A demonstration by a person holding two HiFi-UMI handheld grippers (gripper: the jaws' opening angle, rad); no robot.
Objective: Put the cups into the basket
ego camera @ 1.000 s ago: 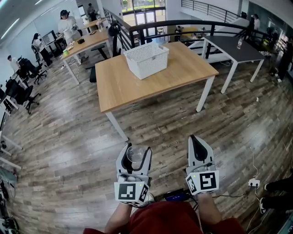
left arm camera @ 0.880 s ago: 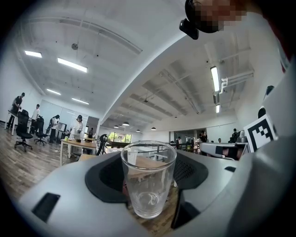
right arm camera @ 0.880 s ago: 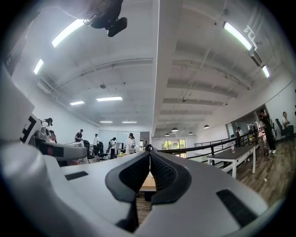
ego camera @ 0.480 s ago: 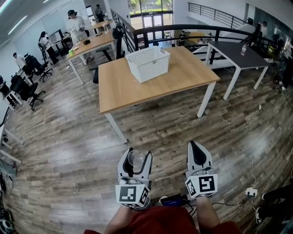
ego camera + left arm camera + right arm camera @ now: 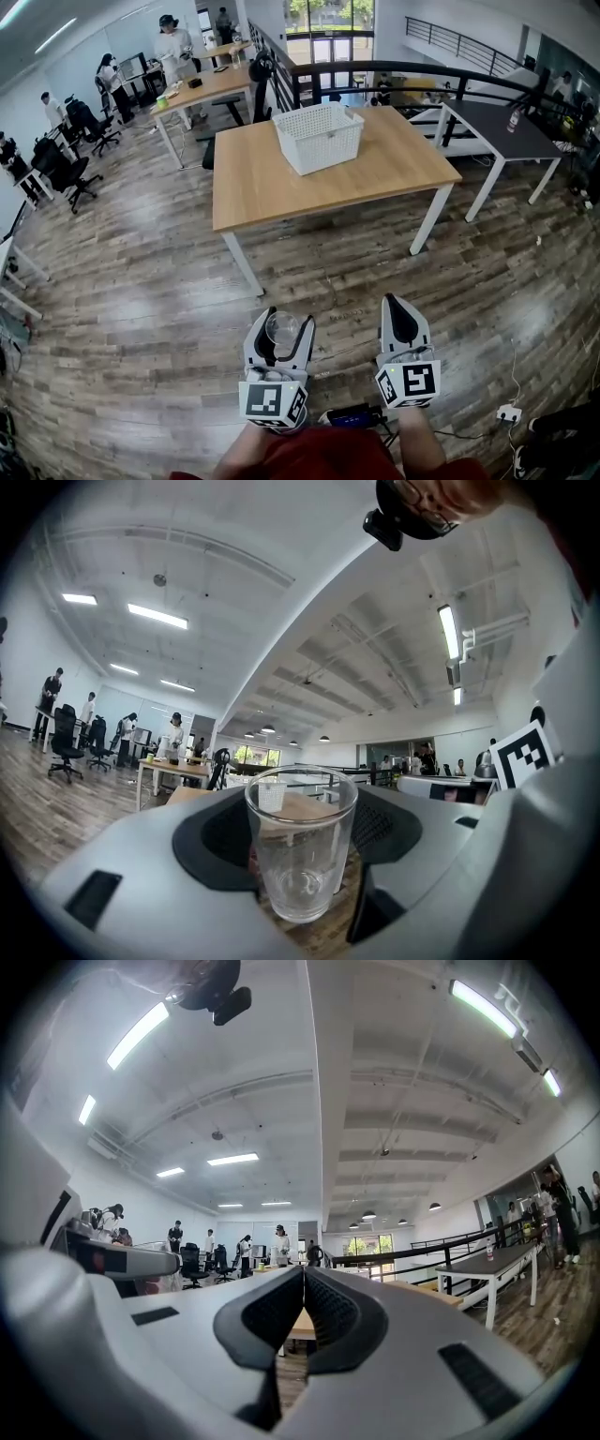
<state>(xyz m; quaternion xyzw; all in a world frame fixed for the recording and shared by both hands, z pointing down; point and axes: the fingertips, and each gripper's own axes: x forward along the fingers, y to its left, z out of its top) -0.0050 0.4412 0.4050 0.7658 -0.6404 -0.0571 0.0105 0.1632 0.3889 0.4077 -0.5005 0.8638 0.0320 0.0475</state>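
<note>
A clear glass cup (image 5: 300,846) stands upright between the dark pads of my left gripper (image 5: 281,330), which is shut on it; the cup (image 5: 280,328) also shows from above, held over the wooden floor. My right gripper (image 5: 395,316) hangs beside it with its jaws shut and nothing between them; its tips (image 5: 302,1283) meet in the right gripper view. The white plastic basket (image 5: 321,137) sits on the far half of a wooden table (image 5: 281,187) ahead, well away from both grippers. From the left gripper view I see the basket (image 5: 273,795) small through the glass.
A dark table (image 5: 492,124) stands to the right of the wooden one, with a black railing (image 5: 394,70) behind. Several people and office chairs are at desks at the far left (image 5: 112,84). A cable and a power strip (image 5: 507,412) lie on the floor at my right.
The table and basket have shifted slightly right and nearer in the head view as I move toward them. Both grippers keep their hold and pose.
</note>
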